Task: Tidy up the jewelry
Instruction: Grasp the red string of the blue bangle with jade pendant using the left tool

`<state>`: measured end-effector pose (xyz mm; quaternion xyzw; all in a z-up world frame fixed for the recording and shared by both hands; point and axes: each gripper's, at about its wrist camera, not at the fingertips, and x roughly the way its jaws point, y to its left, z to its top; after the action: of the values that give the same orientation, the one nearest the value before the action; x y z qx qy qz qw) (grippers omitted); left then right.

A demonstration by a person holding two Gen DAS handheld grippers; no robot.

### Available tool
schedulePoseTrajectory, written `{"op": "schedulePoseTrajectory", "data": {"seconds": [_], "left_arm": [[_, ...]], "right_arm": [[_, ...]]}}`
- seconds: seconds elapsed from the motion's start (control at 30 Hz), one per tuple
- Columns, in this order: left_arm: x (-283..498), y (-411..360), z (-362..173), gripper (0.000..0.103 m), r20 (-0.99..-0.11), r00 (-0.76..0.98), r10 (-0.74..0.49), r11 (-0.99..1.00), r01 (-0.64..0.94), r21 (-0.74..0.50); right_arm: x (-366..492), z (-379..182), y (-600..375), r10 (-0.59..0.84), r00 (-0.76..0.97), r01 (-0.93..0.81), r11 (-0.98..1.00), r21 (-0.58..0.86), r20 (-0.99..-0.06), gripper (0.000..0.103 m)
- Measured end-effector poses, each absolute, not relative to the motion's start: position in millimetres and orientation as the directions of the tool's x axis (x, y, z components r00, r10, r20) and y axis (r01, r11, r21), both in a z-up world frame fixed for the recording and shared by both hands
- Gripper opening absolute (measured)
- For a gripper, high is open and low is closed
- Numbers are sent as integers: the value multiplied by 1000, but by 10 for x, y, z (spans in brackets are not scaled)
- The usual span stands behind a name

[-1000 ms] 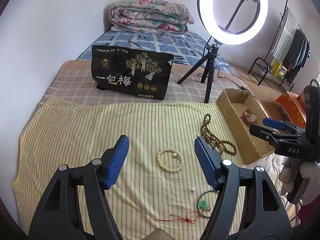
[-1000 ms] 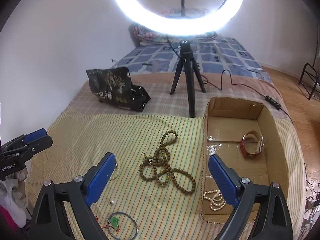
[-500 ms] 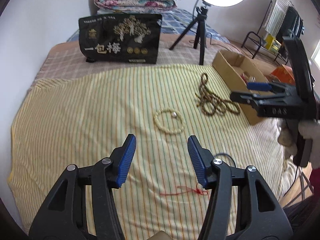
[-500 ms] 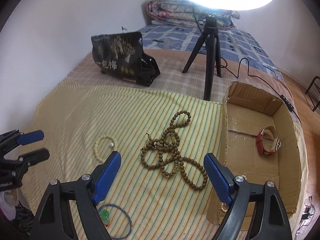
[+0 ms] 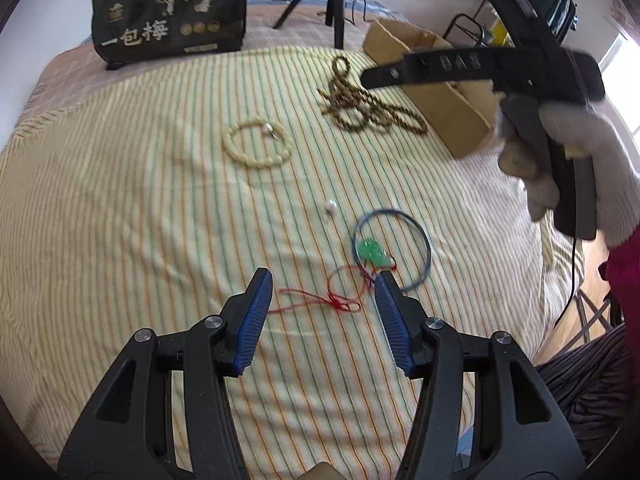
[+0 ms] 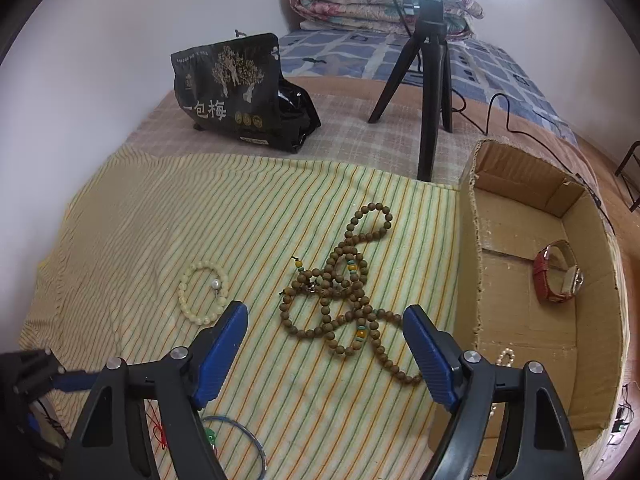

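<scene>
My left hand-held gripper (image 5: 323, 312): jaws apart, nothing gripped, over red cord (image 5: 320, 300) w/ green pendant (image 5: 372, 252) on striped cloth (image 5: 120, 208). My right hand-held gripper (image 6: 324, 344): jaws wide, just been closing, empty, above brown bead necklace (image 6: 340, 292). Cardboard box (image 6: 520, 320) beside it holds watch (image 6: 556, 276).

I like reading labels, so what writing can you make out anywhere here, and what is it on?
"一包梅": large white characters on the black snack bag.
Small print along the top and bottom of that bag: too small to read.
Raised letters on the right gripper's side: too blurred to read.
</scene>
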<state>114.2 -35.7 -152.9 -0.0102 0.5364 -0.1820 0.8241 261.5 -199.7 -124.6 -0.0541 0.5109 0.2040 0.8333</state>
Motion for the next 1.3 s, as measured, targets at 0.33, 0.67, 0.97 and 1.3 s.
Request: {"op": "schedulePoseTrajectory", "data": {"seconds": [0.33, 0.67, 0.97, 1.3], "left_arm": [[1055, -425, -1672, 44, -896, 325, -302, 929, 312, -199], [1076, -425, -1678, 44, -895, 316, -315, 922, 324, -210], [1094, -492, -1735, 35, -902, 303, -307, 916, 350, -195], [1140, -629, -1913, 33, -920, 297, -254, 913, 387, -128]], "right_arm": [[2860, -1428, -1977, 310, 323, -365, 912, 185, -894, 67], [2979, -1673, -1893, 236, 276, -341, 930, 135, -932, 60], [3027, -1659, -1812, 178, 311, -362, 930, 57, -933, 72], [3086, -1805, -1733, 141, 290, -373, 928, 24, -946, 76]]}}
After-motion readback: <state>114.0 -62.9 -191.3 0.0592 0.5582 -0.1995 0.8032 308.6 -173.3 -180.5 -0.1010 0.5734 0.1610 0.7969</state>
